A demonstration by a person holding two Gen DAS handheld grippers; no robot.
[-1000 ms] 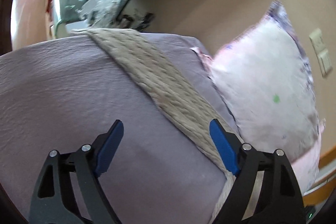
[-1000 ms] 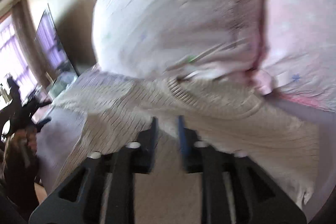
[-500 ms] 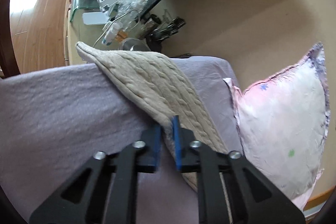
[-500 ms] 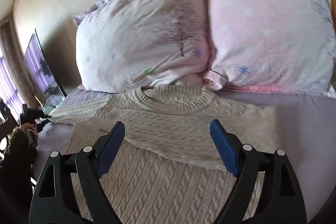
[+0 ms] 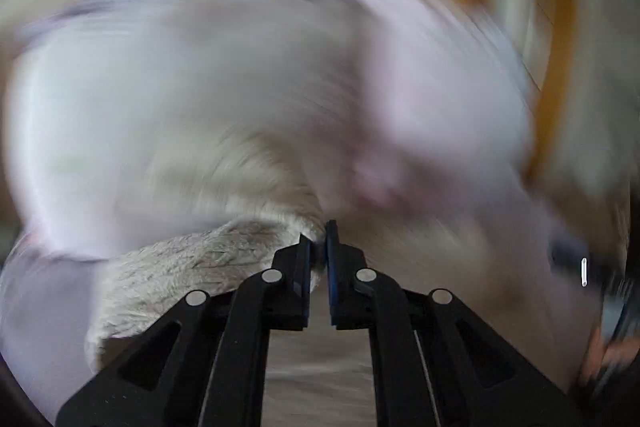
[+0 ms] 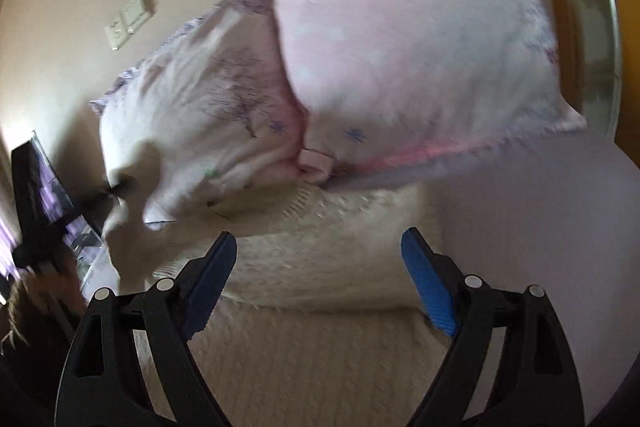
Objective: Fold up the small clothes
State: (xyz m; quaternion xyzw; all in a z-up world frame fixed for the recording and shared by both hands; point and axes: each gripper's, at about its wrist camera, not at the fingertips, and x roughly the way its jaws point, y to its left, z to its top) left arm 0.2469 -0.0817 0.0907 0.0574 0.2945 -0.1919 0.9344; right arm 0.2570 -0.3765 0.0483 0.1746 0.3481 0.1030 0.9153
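- No brand, label or readable writing shows in either view; the pillow prints are only small stars and a thin tree drawing.
- The left gripper, black plastic with blue pads, is clenched on a fold of the cream cable-knit sweater; a small piece of the wool sits between the two pads.
- The left wrist view is strongly blurred, so the fine texture of the knit is only clear near the fingers, where it looks fuzzy and thick.
- The right gripper is released: its two blue ribbed pads stand wide apart above the sweater and do not touch it.
- In the right wrist view the sweater lies flat on the pale lilac bed sheet, with one layer folded over another; a soft edge of the upper layer runs across between the fingers.
- The knit has raised cable rows, and a ribbed band near the pillows.
- Two soft pillows lean at the head of the bed: a white pillow with a purple tree print and, just beside it, a pink pillow with green and blue stars. The pink one has a small pink fabric tab at its lower corner.
- A cream plastic wall switch plate sits on the beige wall above the pillows.
- A dark flat screen stands at the left edge.
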